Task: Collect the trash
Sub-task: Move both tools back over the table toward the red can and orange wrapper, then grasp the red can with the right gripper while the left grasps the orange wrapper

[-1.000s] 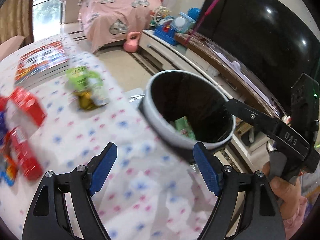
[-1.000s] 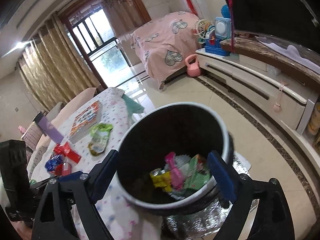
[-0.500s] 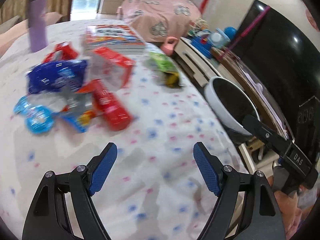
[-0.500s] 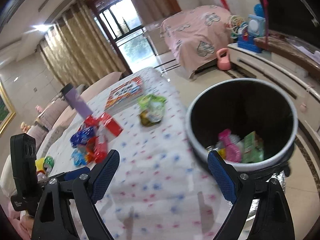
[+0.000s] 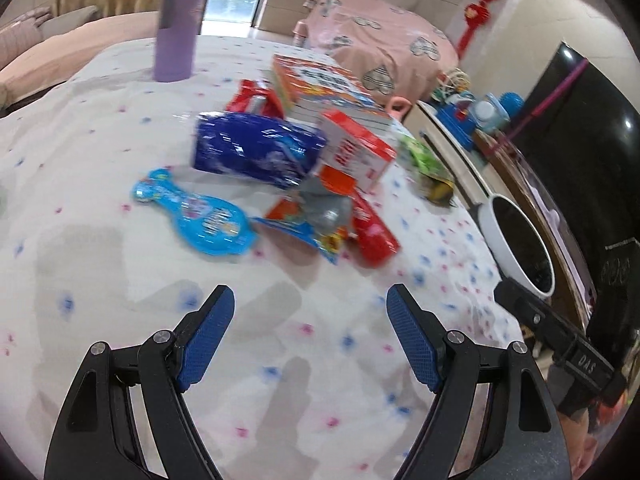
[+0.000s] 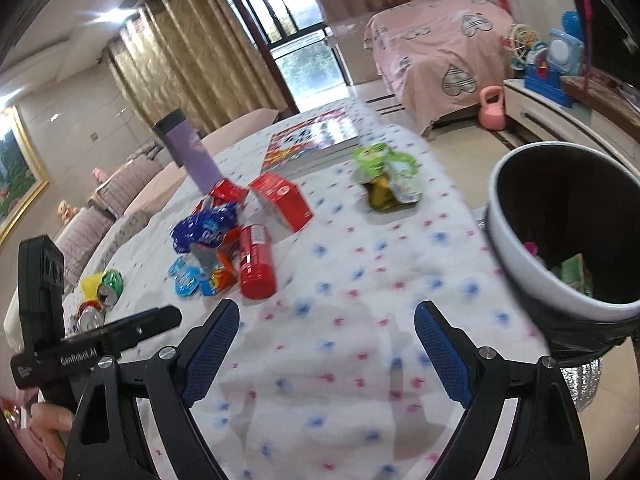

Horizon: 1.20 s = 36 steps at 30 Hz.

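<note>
Left gripper (image 5: 308,312): jaws spread wide, nothing between them, above bare tablecloth (image 5: 100,264). Right gripper (image 6: 326,332): jaws likewise wide apart and empty. The trash lies clustered farther along the table: blue wrapper (image 5: 256,152), red box (image 5: 356,148), red can (image 6: 256,260) and light-blue packet (image 5: 200,216) (several items touch). A green pouch (image 6: 384,172) lies apart to the right. The trash bin (image 6: 516,256) stands at the table's right edge, holding wrappers.
</note>
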Available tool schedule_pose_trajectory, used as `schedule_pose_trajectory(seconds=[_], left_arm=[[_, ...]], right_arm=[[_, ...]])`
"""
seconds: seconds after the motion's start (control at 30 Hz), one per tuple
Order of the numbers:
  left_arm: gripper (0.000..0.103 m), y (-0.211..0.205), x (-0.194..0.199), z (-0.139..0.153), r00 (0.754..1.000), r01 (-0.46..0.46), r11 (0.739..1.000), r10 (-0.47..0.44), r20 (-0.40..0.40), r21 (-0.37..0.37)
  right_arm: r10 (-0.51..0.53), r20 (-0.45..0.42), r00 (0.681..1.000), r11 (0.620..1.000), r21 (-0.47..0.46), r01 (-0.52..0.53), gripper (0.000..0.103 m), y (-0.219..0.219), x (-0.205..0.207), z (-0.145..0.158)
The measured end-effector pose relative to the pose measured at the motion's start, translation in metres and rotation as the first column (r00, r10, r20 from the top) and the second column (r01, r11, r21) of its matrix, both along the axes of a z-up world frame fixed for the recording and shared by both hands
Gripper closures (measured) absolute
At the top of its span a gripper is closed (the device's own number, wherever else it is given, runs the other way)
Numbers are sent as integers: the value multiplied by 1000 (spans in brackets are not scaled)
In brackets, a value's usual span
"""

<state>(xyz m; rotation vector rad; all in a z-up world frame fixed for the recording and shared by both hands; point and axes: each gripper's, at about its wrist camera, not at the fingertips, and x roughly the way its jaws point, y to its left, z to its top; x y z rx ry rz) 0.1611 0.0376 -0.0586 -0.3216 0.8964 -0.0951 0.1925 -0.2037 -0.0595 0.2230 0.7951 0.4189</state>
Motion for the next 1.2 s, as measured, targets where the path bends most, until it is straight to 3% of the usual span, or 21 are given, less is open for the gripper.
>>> schedule_pose_trajectory(seconds=[0.23, 0.43, 0.6, 0.67, 0.7, 0.77, 0.83, 1.03, 1.07, 1.13, 1.2], left_arm=[[23, 16, 18, -1, 1000, -11, 1000, 11, -10, 16], [25, 14, 41, -2, 1000, 18, 999, -17, -16, 27], [43, 5, 62, -9, 998, 59, 996, -57, -32, 71], [64, 4, 70, -14, 996, 74, 995, -71, -50, 69], [67, 4, 73, -17, 996, 78, 995, -74, -58, 67], [86, 7, 77, -19, 995, 82, 995, -78, -65, 56], [96, 11, 78, -21, 994, 84, 996, -82, -67, 38], [100, 16, 67, -14, 996, 73, 997, -72, -45, 30], [100, 15, 65, -12, 997, 73, 997, -72, -42, 29], [100, 14, 61, -9, 997, 74, 997, -73, -35, 27], [100, 11, 58, -6, 997, 78, 997, -78, -30, 21]], right_arm=[[72, -2, 997, 997, -17, -72, 30, 33, 8, -7], [143, -10, 990, 988, -66, -143, 37, 63, 24, -12], [185, -41, 982, 975, -120, -188, 42, 82, 42, -21], [203, -48, 978, 968, -140, -208, 43, 87, 48, -25], [211, -53, 976, 965, -149, -217, 43, 90, 52, -27], [227, -66, 972, 959, -161, -235, 44, 95, 60, -31], [237, -73, 969, 954, -172, -246, 44, 99, 66, -34], [265, -78, 961, 937, -214, -276, 46, 113, 78, -39], [269, -77, 960, 935, -219, -279, 49, 114, 79, -39], [276, -79, 958, 933, -219, -287, 68, 115, 78, -39], [270, -83, 959, 936, -210, -281, 68, 112, 76, -37]])
